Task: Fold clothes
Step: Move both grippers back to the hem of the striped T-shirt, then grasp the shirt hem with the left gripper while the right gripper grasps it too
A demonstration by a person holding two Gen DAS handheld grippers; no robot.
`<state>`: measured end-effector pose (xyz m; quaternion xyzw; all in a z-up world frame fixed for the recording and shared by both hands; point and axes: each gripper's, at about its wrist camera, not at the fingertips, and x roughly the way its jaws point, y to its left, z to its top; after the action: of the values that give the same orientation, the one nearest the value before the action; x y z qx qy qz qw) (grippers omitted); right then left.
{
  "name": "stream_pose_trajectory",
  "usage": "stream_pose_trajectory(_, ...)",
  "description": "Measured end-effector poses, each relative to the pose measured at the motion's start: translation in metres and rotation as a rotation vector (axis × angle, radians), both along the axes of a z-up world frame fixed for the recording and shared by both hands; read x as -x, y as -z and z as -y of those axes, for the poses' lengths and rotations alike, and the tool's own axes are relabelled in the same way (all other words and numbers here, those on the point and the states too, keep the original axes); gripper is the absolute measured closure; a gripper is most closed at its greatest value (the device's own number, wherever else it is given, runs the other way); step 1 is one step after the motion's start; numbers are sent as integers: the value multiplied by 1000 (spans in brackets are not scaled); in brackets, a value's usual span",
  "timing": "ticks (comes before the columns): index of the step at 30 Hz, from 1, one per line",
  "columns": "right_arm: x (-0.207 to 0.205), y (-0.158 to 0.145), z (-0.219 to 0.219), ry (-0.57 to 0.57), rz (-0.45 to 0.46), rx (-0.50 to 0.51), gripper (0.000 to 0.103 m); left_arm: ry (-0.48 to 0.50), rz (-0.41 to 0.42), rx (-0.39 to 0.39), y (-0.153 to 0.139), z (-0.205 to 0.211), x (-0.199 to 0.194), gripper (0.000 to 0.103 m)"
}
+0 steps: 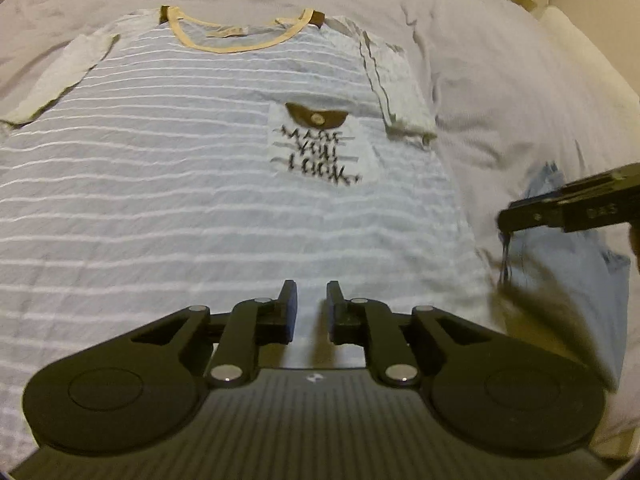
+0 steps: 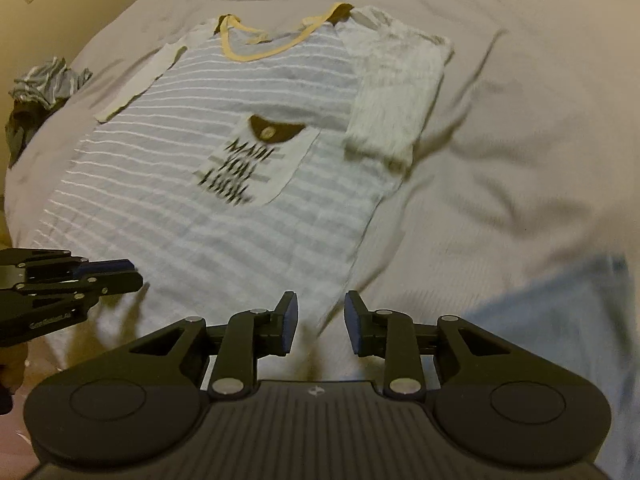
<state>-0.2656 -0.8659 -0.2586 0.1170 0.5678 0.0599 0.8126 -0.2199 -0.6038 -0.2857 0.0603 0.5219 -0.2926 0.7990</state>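
A striped T-shirt (image 1: 180,184) lies flat, front up, on a grey bedsheet (image 1: 500,80), filling most of the left wrist view. Its yellow neckline (image 1: 236,40) sits at the upper centre, and a white chest pocket (image 1: 320,148) with dark lettering lies right of centre. One short sleeve (image 1: 56,80) reaches the left edge of the frame; the other sleeve (image 1: 400,88) lies alongside the shirt's right side seam.

The left gripper (image 1: 312,304) sits at the lower centre, over the shirt near its hem, fingers slightly apart with nothing between them.

In the right wrist view, the right gripper (image 2: 320,316) is at the lower centre, over the shirt's lower right corner, fingers apart and empty. Bare sheet spreads across the whole right half of this frame, wrinkled but unoccupied, except for a pale blue garment (image 2: 560,320) at the lower right. A crumpled pile of clothes (image 2: 44,88) rests at the far left edge of the bed.
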Motion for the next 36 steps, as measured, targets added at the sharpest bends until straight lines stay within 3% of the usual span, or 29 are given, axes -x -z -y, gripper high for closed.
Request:
stream_pose_trajectory(9,45,-49,-38,-52,75,10,61,-37,101,-28,-52,-54,30,81)
stream_pose_trajectory(11,53,-57,-41,-69,103,24,54,-60,128,-40,-65,-63,40,79)
stream_pose_trajectory(20,113,-67,-46,-82,173,17,50,-104,223,-142,-108,-97,123,64)
stream_pose_trajectory(25,151,-62,-57,-100,138,17,50,-101,234,-253,-113,-129,164,53)
stream_pose_trajectory(32,175,-57,-83,-123,116,45,46,-15,253,-446,-94,-169,177,39)
stream_pose_trajectory(36,172,-55,-107,-116,120,83,46,36,236,-414,-74,-205,155,38)
